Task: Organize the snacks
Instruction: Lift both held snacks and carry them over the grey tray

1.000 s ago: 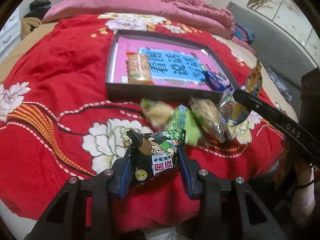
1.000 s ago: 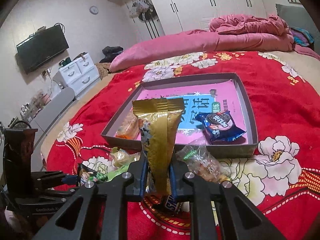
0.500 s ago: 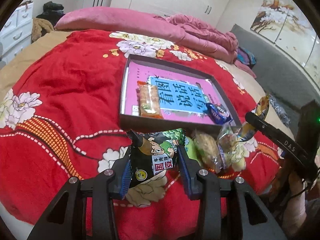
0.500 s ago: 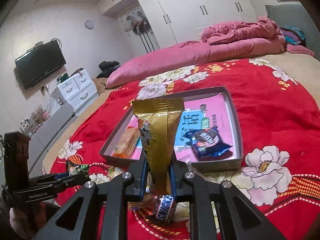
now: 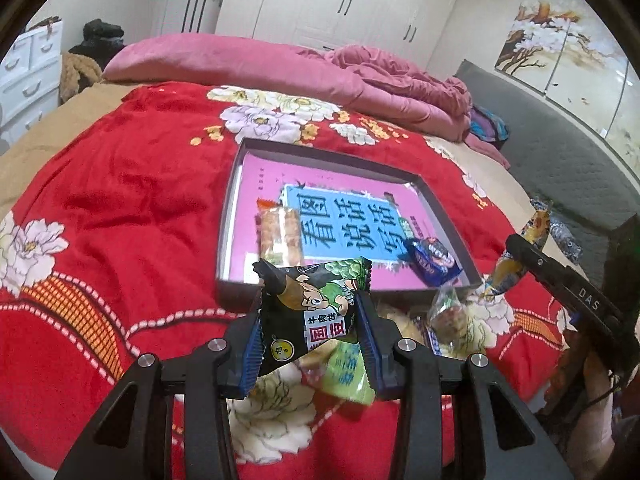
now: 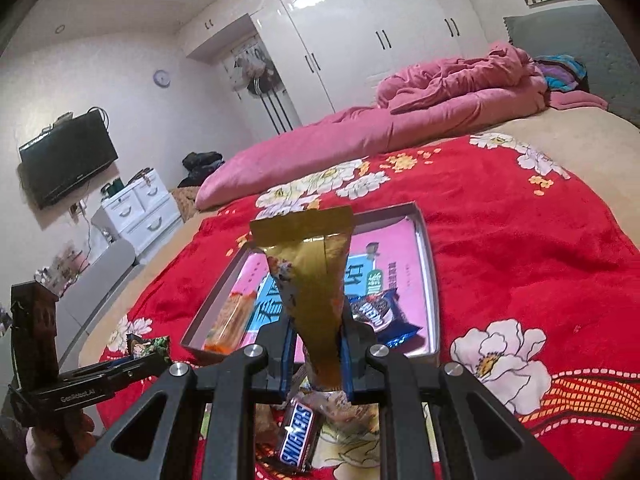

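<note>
Left gripper clamped on a black-and-green snack packet, blue pads pressing both sides, packet held up off the bed. Right gripper jaws closed tight on a gold wrapper, which stands upright between the pads with the flat sealed end on top. Under the right gripper a Snickers bar lies on the red floral blanket, with other loose packets around it, partly hidden. From the left wrist view, a light green packet and a clear bag of snacks sit on the blanket just in front of the tray's near wall. Beyond them, the shallow dark tray sits on the blanket with a pink and blue printed sheet inside. In the tray: an orange cracker pack near the left side, a blue Oreo pack near the right front corner, well apart from each other. Far end of the bed has a pink duvet bunched up, white wardrobes behind, a TV on the wall.
</note>
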A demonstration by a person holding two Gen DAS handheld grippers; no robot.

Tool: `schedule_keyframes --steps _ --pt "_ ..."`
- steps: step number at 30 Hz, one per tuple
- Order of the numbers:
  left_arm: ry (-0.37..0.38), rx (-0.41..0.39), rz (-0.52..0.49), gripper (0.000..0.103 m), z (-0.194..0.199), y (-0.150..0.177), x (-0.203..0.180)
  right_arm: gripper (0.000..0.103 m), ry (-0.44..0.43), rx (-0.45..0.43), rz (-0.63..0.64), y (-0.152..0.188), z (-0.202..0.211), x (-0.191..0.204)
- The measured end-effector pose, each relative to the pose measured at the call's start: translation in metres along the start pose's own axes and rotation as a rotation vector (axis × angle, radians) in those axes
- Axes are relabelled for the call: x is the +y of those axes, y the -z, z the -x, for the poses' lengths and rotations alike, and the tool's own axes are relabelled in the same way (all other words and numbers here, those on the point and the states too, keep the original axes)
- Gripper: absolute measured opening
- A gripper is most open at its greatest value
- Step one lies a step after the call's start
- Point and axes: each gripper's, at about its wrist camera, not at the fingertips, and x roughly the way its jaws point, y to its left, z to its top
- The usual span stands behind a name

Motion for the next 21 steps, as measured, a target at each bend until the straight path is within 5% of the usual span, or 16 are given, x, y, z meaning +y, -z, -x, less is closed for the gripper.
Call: schedule_keyframes --steps 21 --pt "0.008 0.002 -0.003 0.043 -0.049 -0.025 -0.017 0.019 0.064 -0.012 -0.069 -0.012 -0.018 -0.028"
